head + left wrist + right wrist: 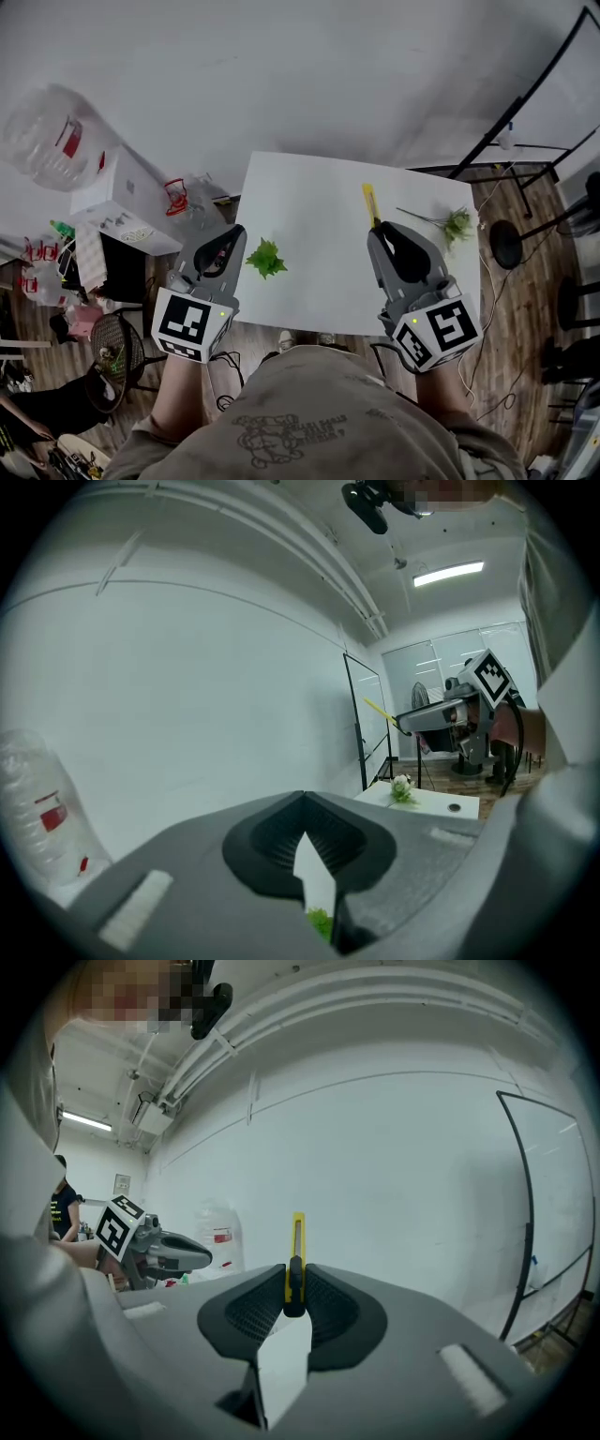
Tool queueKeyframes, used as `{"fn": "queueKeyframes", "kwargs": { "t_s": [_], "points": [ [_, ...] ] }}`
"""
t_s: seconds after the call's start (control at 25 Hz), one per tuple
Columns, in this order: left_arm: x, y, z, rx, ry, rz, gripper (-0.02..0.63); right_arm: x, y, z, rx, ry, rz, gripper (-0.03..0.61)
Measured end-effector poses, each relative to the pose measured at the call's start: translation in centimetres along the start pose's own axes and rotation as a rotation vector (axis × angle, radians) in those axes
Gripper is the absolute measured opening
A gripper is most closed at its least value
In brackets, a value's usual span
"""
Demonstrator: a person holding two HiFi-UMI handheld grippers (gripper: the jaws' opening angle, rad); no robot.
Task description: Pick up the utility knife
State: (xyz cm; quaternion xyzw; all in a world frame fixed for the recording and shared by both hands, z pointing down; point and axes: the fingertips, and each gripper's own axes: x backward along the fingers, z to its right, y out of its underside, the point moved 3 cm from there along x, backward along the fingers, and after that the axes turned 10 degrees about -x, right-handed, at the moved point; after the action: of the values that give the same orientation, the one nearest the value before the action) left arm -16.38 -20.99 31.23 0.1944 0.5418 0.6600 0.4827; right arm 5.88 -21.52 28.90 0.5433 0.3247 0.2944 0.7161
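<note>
A yellow utility knife (370, 204) sticks out past the tips of my right gripper (379, 230), held up above the white table (309, 291). In the right gripper view the knife (296, 1260) stands upright, pinched between the jaws of the right gripper (294, 1309). My left gripper (234, 234) hovers at the table's left side, next to a small green plant sprig (266, 258). In the left gripper view the left gripper (305, 827) has its jaws closed with nothing between them; the knife (380, 709) shows far off, held by the other gripper.
A flower sprig (452, 223) lies near the table's right edge. White boxes (127, 202) and a clear water jug (52, 141) stand left of the table. A black metal frame (520, 98) and stools (508, 244) stand to the right.
</note>
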Motion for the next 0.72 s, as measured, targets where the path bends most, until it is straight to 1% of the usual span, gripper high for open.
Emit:
{"fn": "queueKeyframes", "kwargs": {
  "t_s": [0.2,0.48,0.72],
  "points": [
    [0.03,0.76,0.08,0.016,0.009,-0.015,0.0,-0.4,0.55,-0.46,-0.014,-0.011,-0.007,0.089],
    [-0.04,0.02,0.1,0.007,0.009,-0.004,0.0,-0.85,0.97,-0.36,-0.026,-0.007,-0.008,0.089],
    [0.07,0.08,0.23,0.008,0.014,0.009,0.0,-0.86,0.96,-0.45,-0.025,-0.007,-0.01,0.089]
  ]
}}
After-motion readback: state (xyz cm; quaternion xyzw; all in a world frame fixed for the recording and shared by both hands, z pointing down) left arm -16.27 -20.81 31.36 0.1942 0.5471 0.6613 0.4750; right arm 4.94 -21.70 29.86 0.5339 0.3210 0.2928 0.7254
